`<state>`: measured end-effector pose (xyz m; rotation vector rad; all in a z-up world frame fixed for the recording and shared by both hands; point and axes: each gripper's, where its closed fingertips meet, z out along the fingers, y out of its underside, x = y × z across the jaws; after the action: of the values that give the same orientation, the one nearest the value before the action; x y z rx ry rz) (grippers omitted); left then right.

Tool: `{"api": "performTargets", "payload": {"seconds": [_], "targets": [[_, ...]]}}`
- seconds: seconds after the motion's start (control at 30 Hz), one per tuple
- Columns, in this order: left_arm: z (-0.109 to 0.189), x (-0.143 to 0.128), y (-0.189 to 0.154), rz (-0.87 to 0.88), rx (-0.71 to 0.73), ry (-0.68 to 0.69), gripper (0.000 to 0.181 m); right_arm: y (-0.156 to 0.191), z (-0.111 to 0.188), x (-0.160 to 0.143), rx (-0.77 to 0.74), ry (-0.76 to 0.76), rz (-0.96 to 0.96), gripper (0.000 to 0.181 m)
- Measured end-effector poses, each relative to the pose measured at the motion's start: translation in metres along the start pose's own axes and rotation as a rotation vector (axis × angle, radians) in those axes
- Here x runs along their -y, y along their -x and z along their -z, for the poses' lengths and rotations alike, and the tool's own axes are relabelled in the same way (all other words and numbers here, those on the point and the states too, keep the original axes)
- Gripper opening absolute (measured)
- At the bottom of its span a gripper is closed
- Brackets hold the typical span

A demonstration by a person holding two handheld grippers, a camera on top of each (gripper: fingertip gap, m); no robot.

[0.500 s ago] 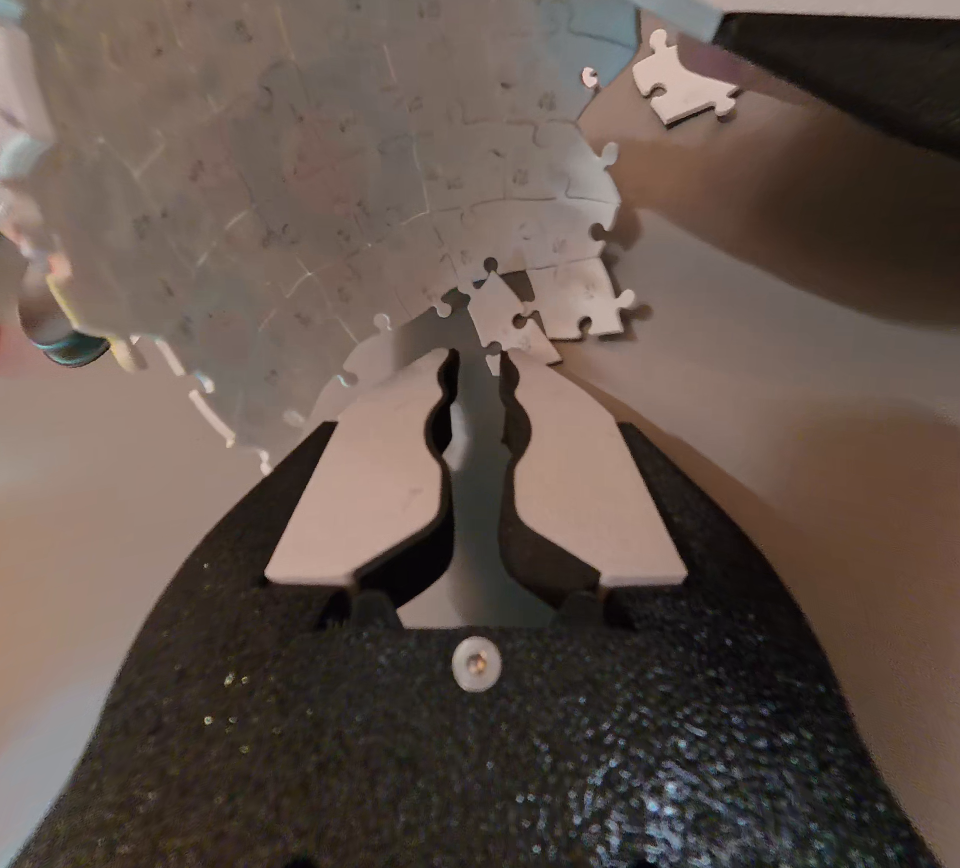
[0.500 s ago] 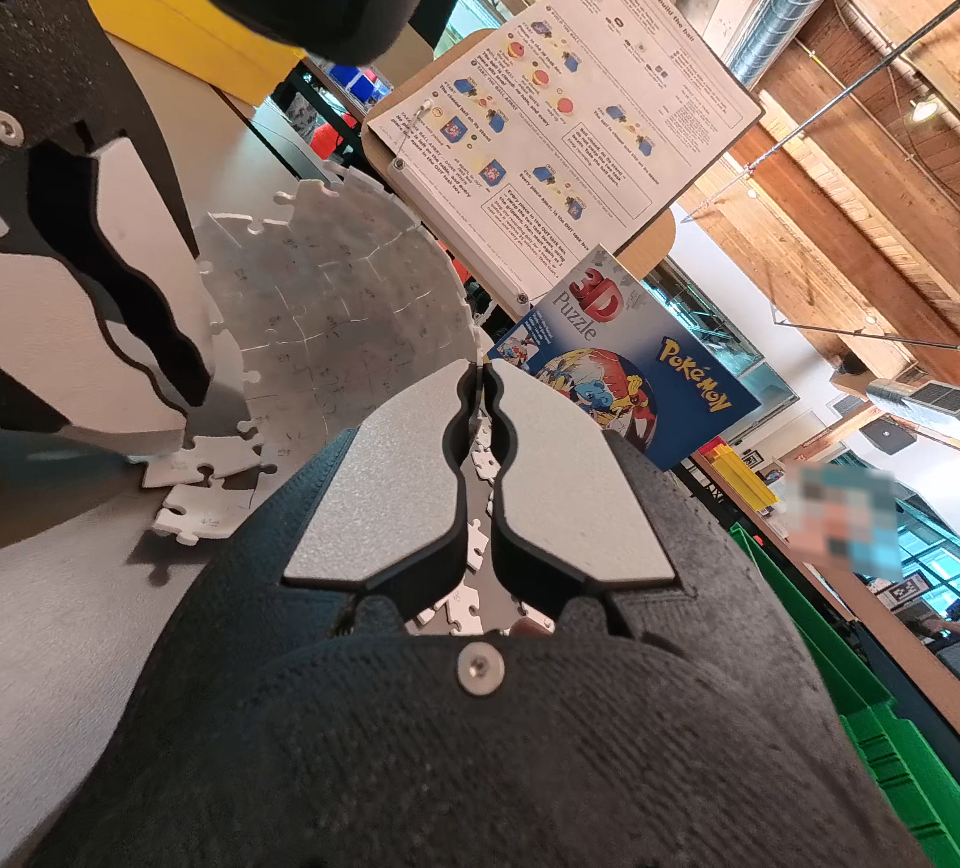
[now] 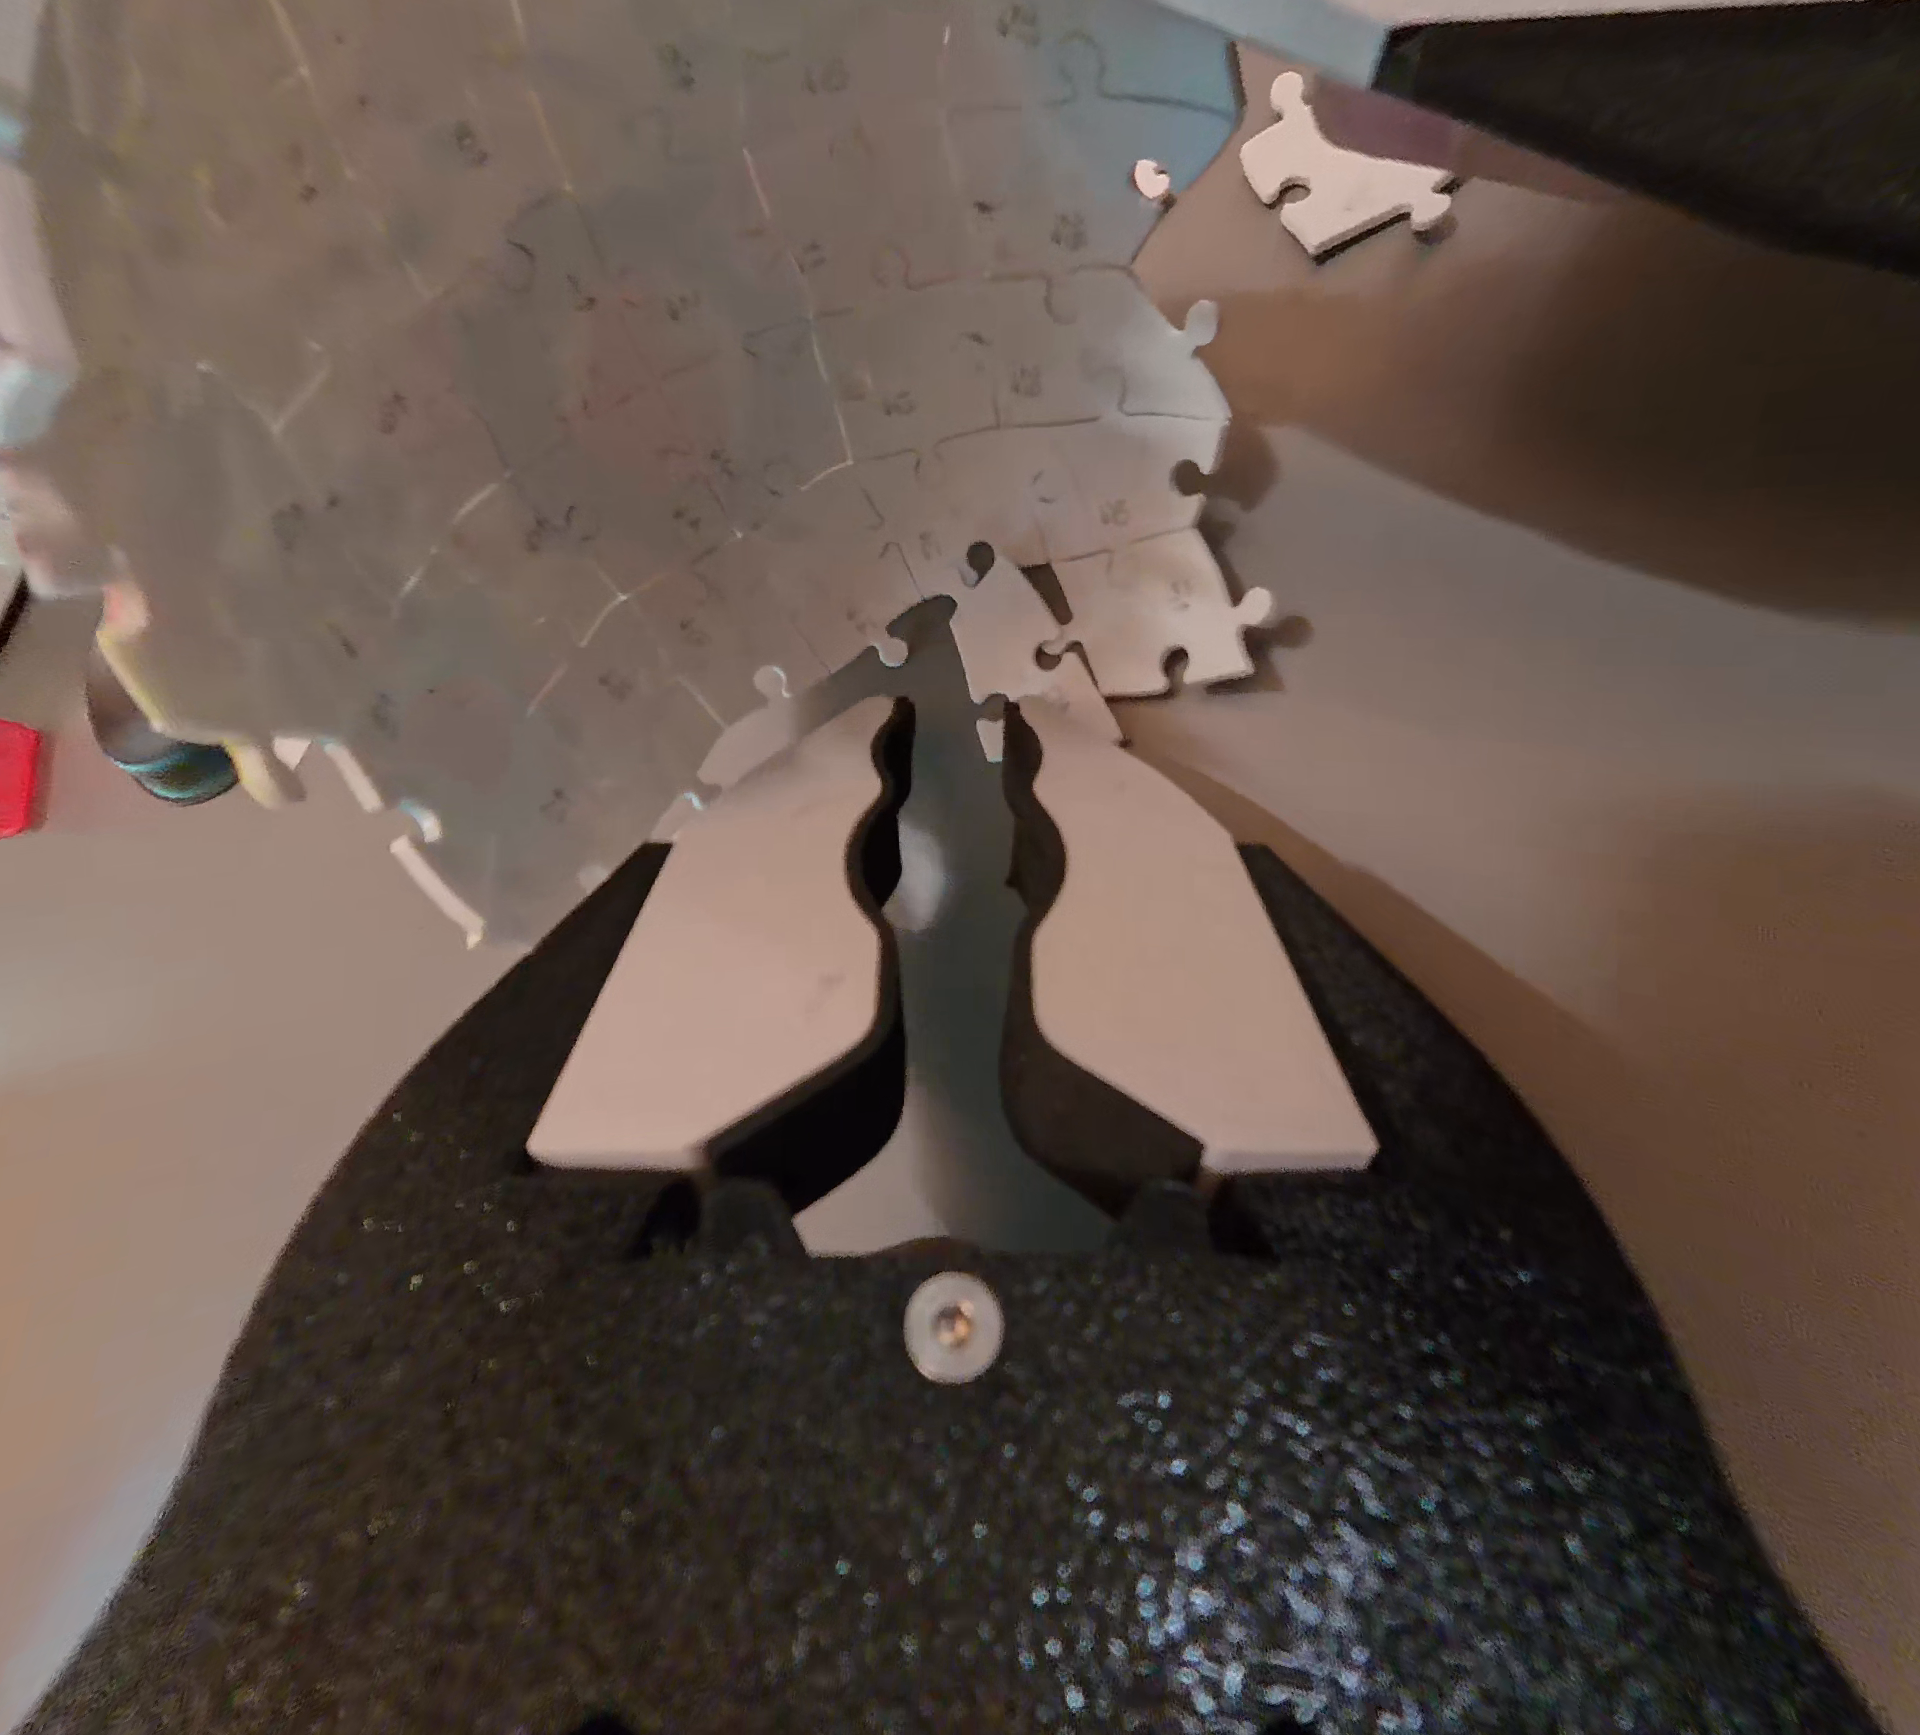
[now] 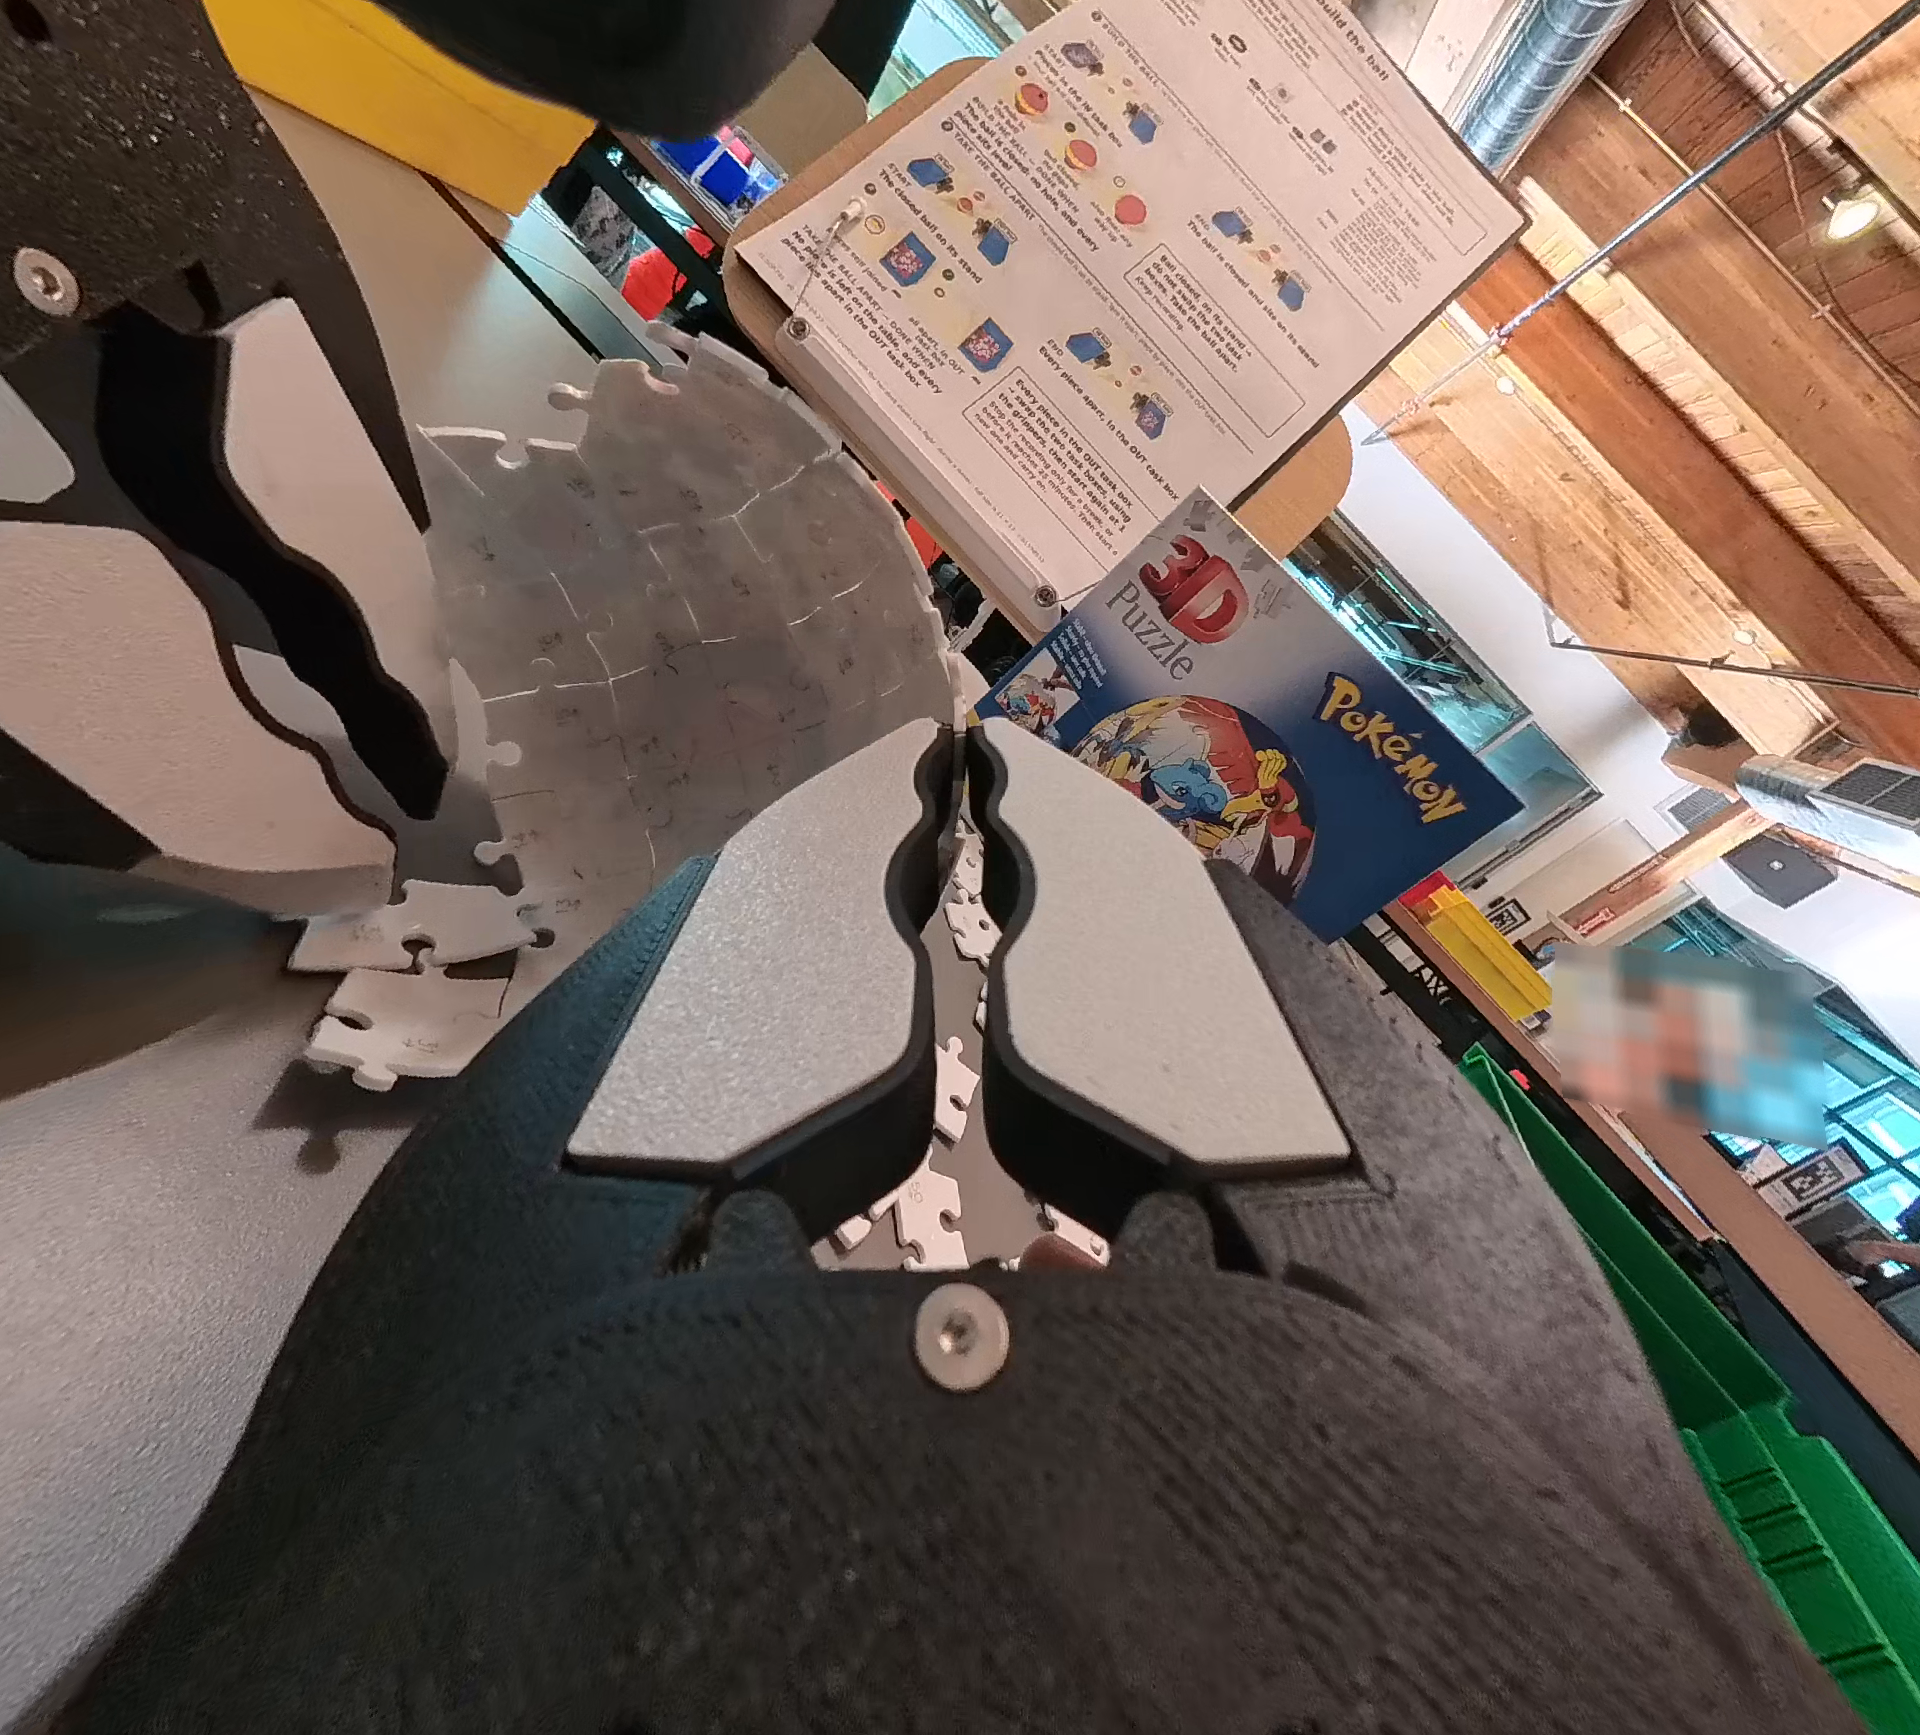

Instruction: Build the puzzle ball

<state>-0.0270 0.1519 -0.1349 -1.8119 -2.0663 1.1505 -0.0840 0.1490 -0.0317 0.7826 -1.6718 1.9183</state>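
Puzzle ball shell [image 3: 582, 355], a curved grey sheet of interlocked pieces with small printed marks, is clamped at its lower edge by the left hand-held gripper [image 3: 956, 729]. The right hand-held gripper [image 4: 961, 735], fingertips together, pinches its rim. Beyond stand a blue puzzle box [image 4: 1278, 719] and a printed instruction sheet [image 4: 1122, 231]; one loose piece [image 3: 1340, 179] lies on the grey surface [image 3: 1558, 854].

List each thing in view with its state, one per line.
Puzzle shell: partly built, edge jagged, inner grey side showing.
Left gripper: nearly shut, tips at the shell's lower edge.
Right gripper: shut on the shell's rim.
Loose piece: lying apart on the table.
Puzzle box: propped upright.
Instruction sheet: clipped to a board.
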Motion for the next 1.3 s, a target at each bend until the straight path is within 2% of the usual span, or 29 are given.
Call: {"api": "performTargets", "payload": {"seconds": [0.2, 0.37, 0.67, 0.97, 1.13, 1.3], "targets": [[0.001, 0.002, 0.0, -0.047, 0.007, -0.016, 0.017, 0.0, 0.0, 0.0, 0.0, 0.001, 0.0, 0.002], [0.004, 0.009, -0.004, -0.016, -0.045, -0.052, 0.016, 0.0, 0.0, 0.0, 0.0, 0.001, 0.0, 0.002], [-0.002, 0.006, -0.01, -0.075, -0.088, -0.029, 0.01, 0.0, 0.0, 0.0, 0.0, 0.0, -0.001, 0.002], [-0.001, 0.006, -0.012, -0.125, -0.12, -0.044, 0.012, 0.0, 0.001, -0.001, 0.0, 0.001, -0.001, 0.002], [0.002, 0.005, -0.007, -0.091, -0.118, -0.031, 0.02, 0.0, 0.001, -0.001, 0.0, 0.001, -0.001, 0.002], [0.001, 0.002, -0.008, -0.097, -0.127, -0.003, 0.017, 0.0, 0.001, -0.001, 0.0, 0.001, -0.001, 0.002]]}}
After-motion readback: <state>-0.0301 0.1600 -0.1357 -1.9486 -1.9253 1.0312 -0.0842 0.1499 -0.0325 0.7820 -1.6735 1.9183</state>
